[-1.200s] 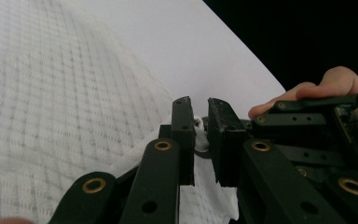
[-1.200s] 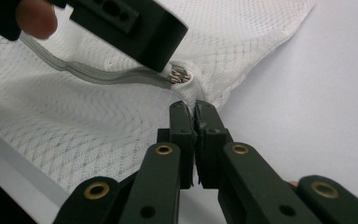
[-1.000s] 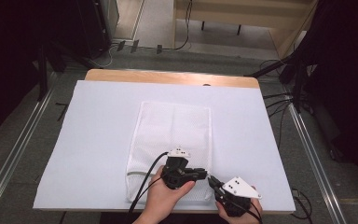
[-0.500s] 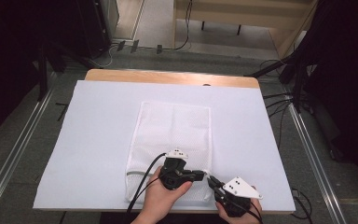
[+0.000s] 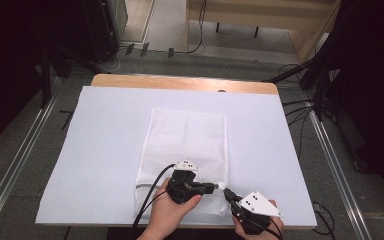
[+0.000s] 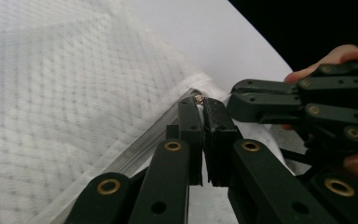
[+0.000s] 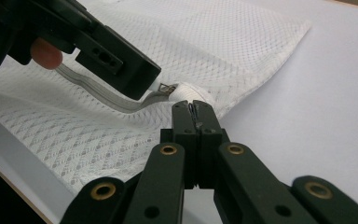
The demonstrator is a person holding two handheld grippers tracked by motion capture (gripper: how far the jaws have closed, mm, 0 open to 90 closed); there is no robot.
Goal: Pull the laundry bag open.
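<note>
**Gripping the zipper end of a mesh bag at the table's near edge**

Lying flat on the white sheet (image 5: pixel 105 150) that covers the table (image 5: pixel 180 81), the white mesh laundry bag (image 5: pixel 190 140) has its zippered edge toward the person. The left gripper (image 6: pixel 201 100) has its fingers closed on the small metal zipper pull (image 6: pixel 198 98) at the bag's near right corner. The right gripper (image 7: pixel 192 108) sits just beside it, fingers pressed together on the white fabric tab (image 7: pixel 193 95) at the end of the zipper track (image 7: pixel 102 95); how much cloth is actually between them is hard to tell.

Judging from this, the next move is likely a pull along the zipper while the corner is anchored. The pull is tiny, so it could slip out of the left fingers if the tug goes off the line of the track. If the right grip is shallow, the tab could slide free and the whole bag would drag and bunch across the sheet instead of the slider travelling. Mesh could also snag in the slider. The two grippers are nearly touching, so a small sideways drift could knock one against the other.

Around the work, the sheet is bare apart from the bag. Black cables (image 5: pixel 150 200) trail from the left gripper across the bag's near left part and could catch the cloth. The table's near edge is close below both hands, leaving little room to draw back.
</note>
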